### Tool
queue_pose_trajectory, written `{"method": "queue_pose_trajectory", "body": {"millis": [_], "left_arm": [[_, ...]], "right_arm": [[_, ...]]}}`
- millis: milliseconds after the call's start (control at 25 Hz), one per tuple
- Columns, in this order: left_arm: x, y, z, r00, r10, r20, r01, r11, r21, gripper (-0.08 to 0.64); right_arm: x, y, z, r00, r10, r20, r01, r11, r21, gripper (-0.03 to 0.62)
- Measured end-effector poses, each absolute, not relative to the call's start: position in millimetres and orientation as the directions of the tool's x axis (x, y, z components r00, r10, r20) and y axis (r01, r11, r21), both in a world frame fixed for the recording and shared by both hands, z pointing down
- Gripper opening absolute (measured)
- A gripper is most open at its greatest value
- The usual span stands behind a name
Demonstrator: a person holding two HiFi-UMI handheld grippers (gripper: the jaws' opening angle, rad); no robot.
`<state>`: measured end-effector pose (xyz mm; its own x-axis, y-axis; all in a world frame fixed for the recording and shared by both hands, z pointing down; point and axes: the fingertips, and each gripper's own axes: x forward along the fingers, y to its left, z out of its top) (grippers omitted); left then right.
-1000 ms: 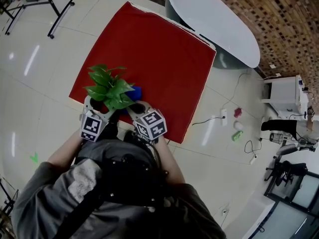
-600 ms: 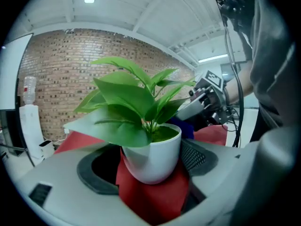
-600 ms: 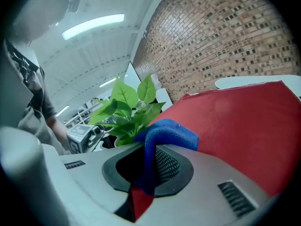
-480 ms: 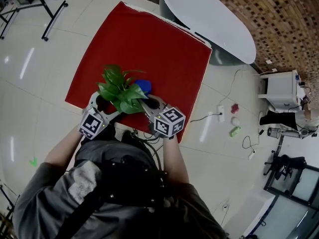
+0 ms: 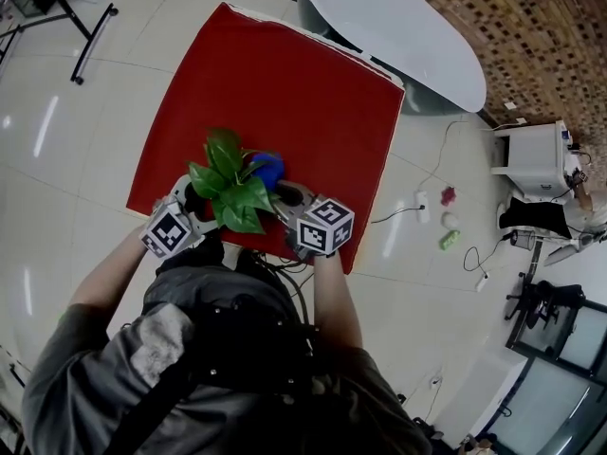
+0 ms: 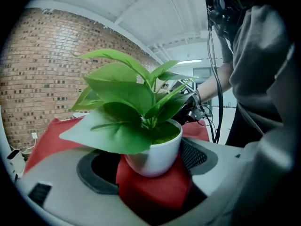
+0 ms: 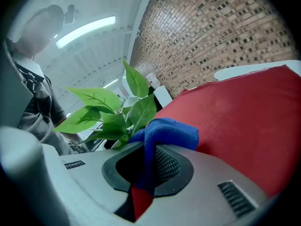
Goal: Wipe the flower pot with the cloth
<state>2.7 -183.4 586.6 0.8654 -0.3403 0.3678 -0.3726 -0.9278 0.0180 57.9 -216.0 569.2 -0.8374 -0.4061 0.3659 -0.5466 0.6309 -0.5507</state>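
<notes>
Subject: wiping of pot with cloth, at the near edge of a red-covered table (image 5: 285, 93).
Left hand-held gripper (image 6: 149, 171): jaws stand one on each side of the pot (image 6: 155, 157) and look closed against its white wall, the right pad touching. Judged to be a holding grip.
Right hand-held gripper (image 7: 146, 166): jaws pinch the blue cloth (image 7: 167, 133). A bunched fold sticks out past the tips toward the plant.
Pot location: between the left jaws, upright, over the red cover. No view settles whether its base rests on the table or hangs just above it.
Plant (image 6: 122, 93): broad green leaves spread well past the rim and overhang the pot wall on several sides.
Cloth location: just beside the leaves on the person's right in the head view. Contact with the pot wall cannot be confirmed, as the right gripper view shows leaves but not the wall.
Step in hand: approach, in my judgement. The pot is secured and the cloth presented, but no wiping contact shows.
Progress: early. No wiped area can be told from the rest.
Next move calls for: the cloth fold lowered under the leaves and pressed flat on the white wall, then drawn round it, with the left grip firm enough to resist the push.
Risk: the cloth could snag a leaf, or side pressure could tilt the pot.
</notes>
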Motion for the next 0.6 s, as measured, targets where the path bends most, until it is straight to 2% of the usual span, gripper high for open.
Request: {"method": "queue_pose_trajectory", "body": {"millis": [360,600], "left_arm": [[0,-182,588,0.886,-0.267,0.379,-0.289,-0.957,0.001,0.437],[-5,-183,593,0.875,-0.302,0.379,-0.346,-0.937,0.05,0.453]], "right_arm": [[53,-221,608,-0.754,-0.407,0.516,-0.647,0.598,-0.473,0.055],[53,-219,613,-0.72,-0.439,0.537,-0.681,0.594,-0.428,0.057]]}}
